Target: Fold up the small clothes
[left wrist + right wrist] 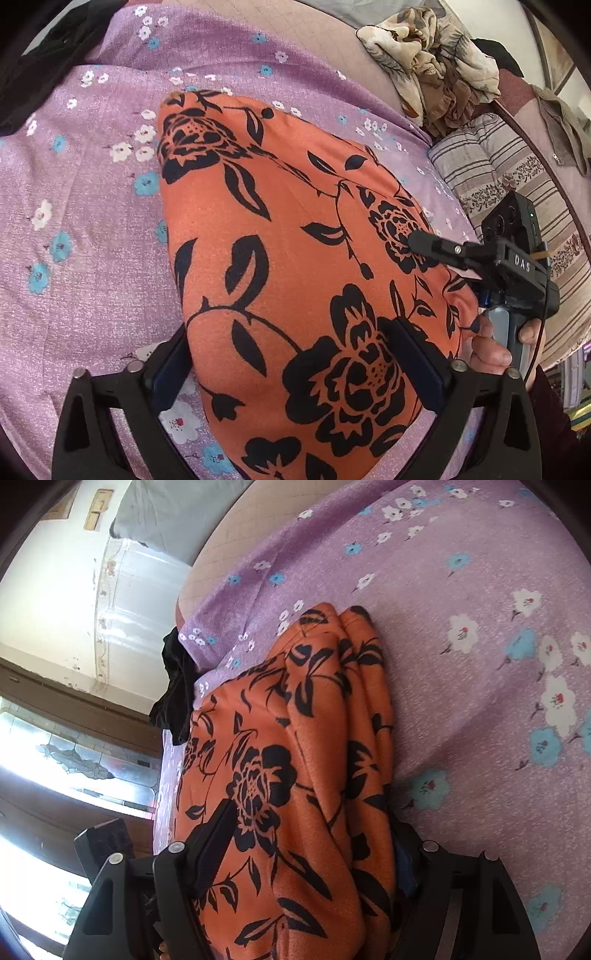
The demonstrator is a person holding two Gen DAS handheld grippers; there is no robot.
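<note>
An orange cloth with black flower print [280,236] lies folded on the purple flowered bedsheet [81,206]. My left gripper [291,365] straddles its near end, jaws wide apart, one finger on each side of the cloth. My right gripper [439,254] shows at the cloth's right edge, held by a hand, with a finger on top of the fabric. In the right wrist view the cloth [295,775] is bunched thickly between the right gripper's [314,849] fingers, which grip its layered edge above the sheet [480,664].
A crumpled beige patterned garment [432,59] lies at the far right of the bed. A striped quilt [509,192] lies beside the sheet on the right. A black garment [177,694] lies at the bed's edge, with a wall and window beyond.
</note>
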